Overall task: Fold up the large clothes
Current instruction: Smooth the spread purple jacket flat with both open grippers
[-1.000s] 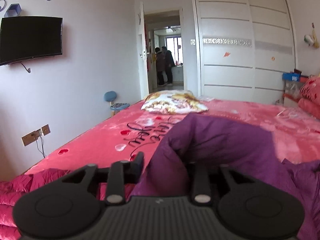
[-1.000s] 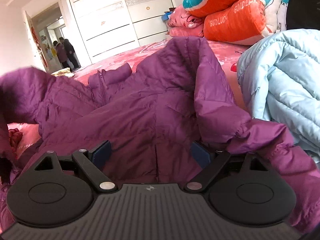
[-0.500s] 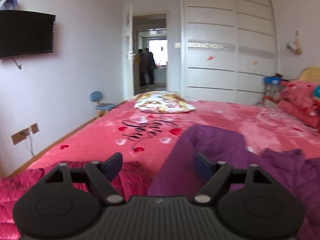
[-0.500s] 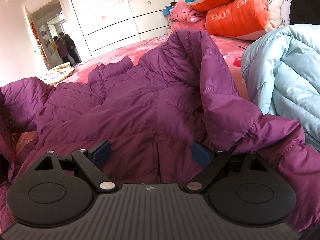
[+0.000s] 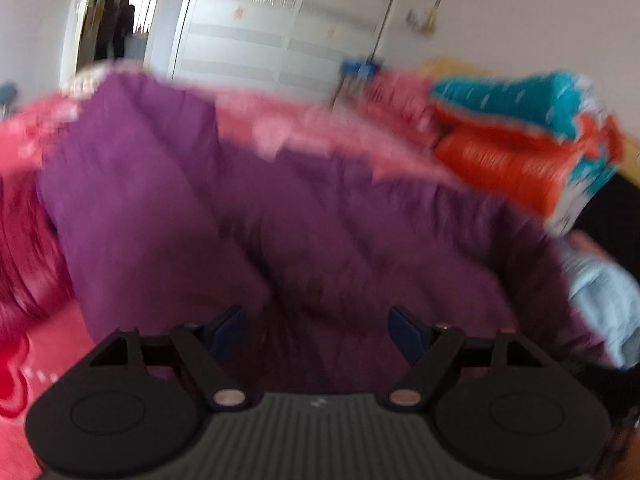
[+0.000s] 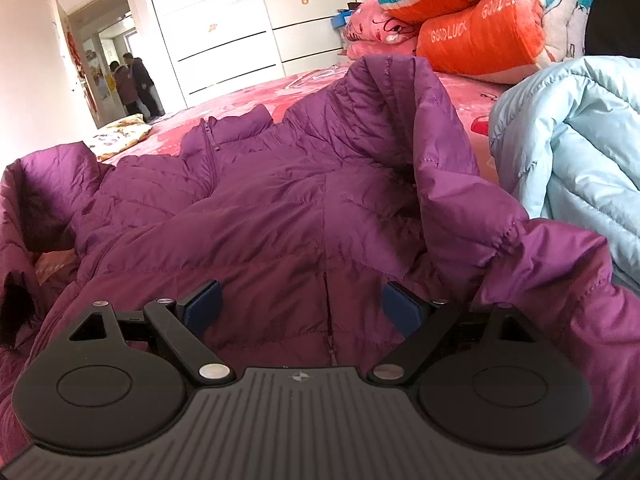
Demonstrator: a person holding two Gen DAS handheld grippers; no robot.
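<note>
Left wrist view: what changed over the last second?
The left tool let go of the purple jacket it was pinching, opened, and swung right toward the stacked blankets; its picture is blurred. The right tool stayed open over the jacket, beside the light blue coat.

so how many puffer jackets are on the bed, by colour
purple puffer jacket: 1
light blue puffer jacket: 1
total: 2
</note>
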